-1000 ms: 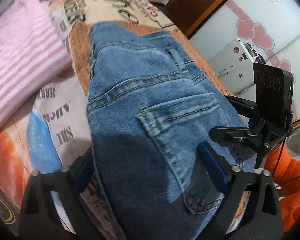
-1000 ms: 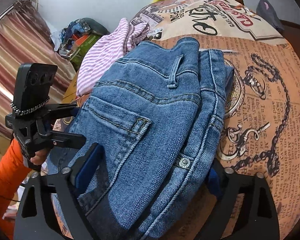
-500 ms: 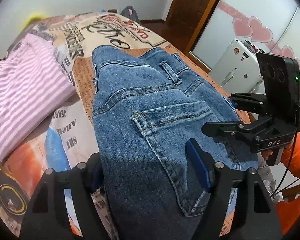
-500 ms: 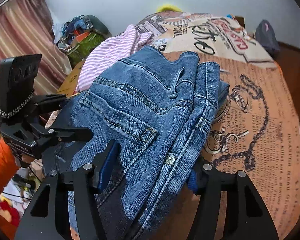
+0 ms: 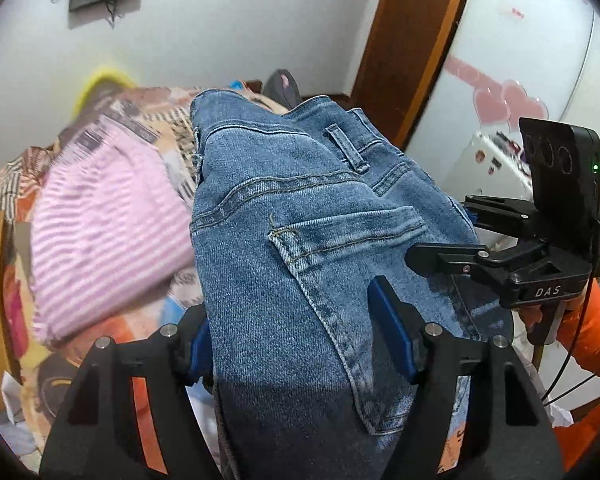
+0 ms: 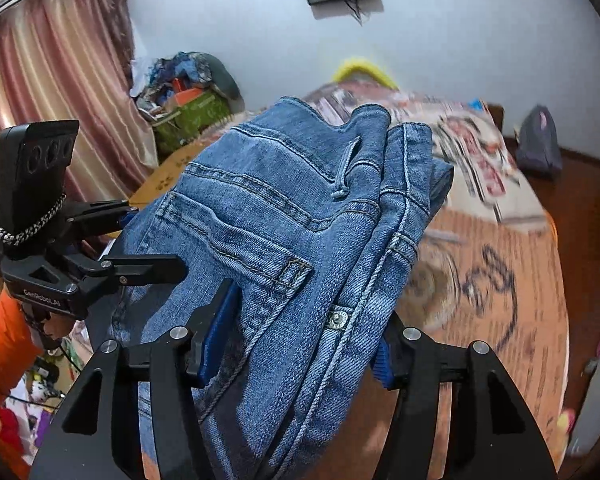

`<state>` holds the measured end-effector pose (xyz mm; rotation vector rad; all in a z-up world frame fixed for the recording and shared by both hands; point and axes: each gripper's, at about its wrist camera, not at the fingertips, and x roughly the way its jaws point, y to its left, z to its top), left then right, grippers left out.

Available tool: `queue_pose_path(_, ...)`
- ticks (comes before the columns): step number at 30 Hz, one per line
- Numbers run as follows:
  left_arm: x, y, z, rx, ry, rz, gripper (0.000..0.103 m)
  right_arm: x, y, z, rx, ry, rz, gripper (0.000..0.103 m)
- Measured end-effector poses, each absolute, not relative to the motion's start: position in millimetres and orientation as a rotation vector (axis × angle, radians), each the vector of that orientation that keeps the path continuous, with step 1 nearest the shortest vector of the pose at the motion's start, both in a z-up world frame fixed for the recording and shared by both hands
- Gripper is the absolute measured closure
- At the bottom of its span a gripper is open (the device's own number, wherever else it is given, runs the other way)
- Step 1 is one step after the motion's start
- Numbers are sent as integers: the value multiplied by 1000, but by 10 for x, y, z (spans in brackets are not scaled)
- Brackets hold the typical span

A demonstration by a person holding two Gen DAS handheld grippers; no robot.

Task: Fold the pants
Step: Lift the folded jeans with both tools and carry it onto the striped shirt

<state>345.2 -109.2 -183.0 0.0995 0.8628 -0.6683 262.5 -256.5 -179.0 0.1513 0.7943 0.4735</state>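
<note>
The folded blue jeans (image 5: pixel 296 240) are lifted off the bed, back pocket facing up. My left gripper (image 5: pixel 300 344) is shut on their thick near edge, blue pads pressing both sides. My right gripper (image 6: pixel 300 340) is shut on the same edge of the jeans (image 6: pixel 292 220), near the metal button (image 6: pixel 337 317). Each gripper shows in the other's view: the right one (image 5: pixel 444 236) at the jeans' right side, the left one (image 6: pixel 148 240) at their left side. The waistband points away from me, raised above the bed.
A pink striped garment (image 5: pixel 104 224) lies on the printed bedspread (image 6: pixel 492 264) left of the jeans. A clutter pile (image 6: pixel 184 92) and curtain (image 6: pixel 56 92) stand at the far left. A wooden door (image 5: pixel 412 40) and white fridge (image 5: pixel 548 60) are on the right.
Both grippers have closed in on the jeans and lifted them off the bed, tilting upward; the wall and room now show behind the jeans.
</note>
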Motion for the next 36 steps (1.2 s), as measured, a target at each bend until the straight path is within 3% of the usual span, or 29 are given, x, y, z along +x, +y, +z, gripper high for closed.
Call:
queue_pose_path(11, 4062, -337, -1496, 29, 762, -567, 33, 3382, -2032, -1463, 82, 682, 550, 49)
queue_pose_path(20, 4835, 201, -1546, -11, 730, -485, 33, 4173, -1572, -1454, 65, 634, 595, 49)
queue_pose_path(27, 5486, 554, -2007, -51, 743, -408, 33, 4769, -1226, -1827, 45, 646, 642, 49)
queue_pose_path(33, 5857, 764, -2661, -58, 851, -316, 42, 5132, -954, -2368, -51, 745, 610, 49)
queue_pose_path(36, 5785, 798, -2717, -43, 827, -313, 37, 5089, -970, -2488, -83, 750, 603, 47)
